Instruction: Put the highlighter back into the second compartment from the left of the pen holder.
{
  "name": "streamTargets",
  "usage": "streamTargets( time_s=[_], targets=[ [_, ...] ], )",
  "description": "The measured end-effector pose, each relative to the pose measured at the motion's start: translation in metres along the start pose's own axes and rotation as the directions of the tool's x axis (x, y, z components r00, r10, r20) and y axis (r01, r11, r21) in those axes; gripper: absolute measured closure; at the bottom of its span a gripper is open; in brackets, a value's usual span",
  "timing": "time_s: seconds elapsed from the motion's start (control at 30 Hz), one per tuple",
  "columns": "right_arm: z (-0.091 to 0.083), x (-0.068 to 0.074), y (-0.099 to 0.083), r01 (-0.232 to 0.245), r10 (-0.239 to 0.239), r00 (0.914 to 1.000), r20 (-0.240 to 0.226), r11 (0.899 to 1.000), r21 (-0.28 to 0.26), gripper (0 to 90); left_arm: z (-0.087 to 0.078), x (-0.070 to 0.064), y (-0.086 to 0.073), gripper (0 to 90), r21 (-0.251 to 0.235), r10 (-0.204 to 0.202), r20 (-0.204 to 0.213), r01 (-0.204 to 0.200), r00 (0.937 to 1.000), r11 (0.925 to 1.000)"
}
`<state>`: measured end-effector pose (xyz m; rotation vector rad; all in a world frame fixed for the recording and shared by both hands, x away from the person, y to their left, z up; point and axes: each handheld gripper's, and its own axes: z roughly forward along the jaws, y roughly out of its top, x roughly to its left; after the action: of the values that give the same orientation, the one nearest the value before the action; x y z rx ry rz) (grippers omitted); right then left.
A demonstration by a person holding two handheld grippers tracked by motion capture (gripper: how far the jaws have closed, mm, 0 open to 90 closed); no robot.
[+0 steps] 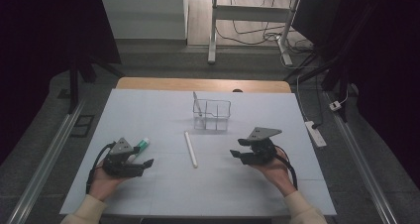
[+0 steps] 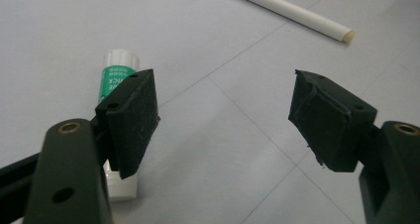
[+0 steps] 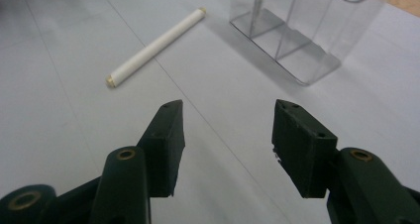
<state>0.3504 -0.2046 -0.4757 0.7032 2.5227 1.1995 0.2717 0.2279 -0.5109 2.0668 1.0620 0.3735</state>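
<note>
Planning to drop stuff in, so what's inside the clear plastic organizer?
The clear plastic organizer holds one thin upright stick in its left compartment; the other compartments look empty. Nothing is covered, since the walls are transparent.

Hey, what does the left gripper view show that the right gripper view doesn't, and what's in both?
Left gripper view: a green-and-white tube lying on the table beside the left tongs, partly hidden behind one jaw. Right gripper view: a clear organizer with dividers, standing ahead of the right tongs. Both: the white rod lying flat on the pale table, and open jaws holding nothing.
</note>
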Motion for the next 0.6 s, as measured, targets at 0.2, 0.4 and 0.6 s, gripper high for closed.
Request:
streamTargets(
  time_s=[0.2, 0.4, 0.6],
  targets=[
    [0.013, 0.006, 0.016, 0.004, -0.004, 0.9999, -0.011, 1.000, 0.020, 45.1, 0.001, -0.001, 0.000, 26.7, 0.003, 0.006, 0.004, -0.006, 1.0000, 1.0000],
    [0.027, 0.015, 0.030, 0.022, -0.021, 0.9994, -0.026, 0.999, 0.046, 43.7, 0.001, -0.001, -0.001, 26.7, 0.005, 0.002, 0.006, -0.002, 1.0000, 1.0000],
    [0.042, 0.021, 0.040, 0.031, -0.028, 0.9987, -0.043, 0.997, 0.066, 41.4, 0.001, -0.002, -0.002, 26.7, 0.004, 0.003, 0.007, -0.003, 1.0000, 1.0000]
  ],
)
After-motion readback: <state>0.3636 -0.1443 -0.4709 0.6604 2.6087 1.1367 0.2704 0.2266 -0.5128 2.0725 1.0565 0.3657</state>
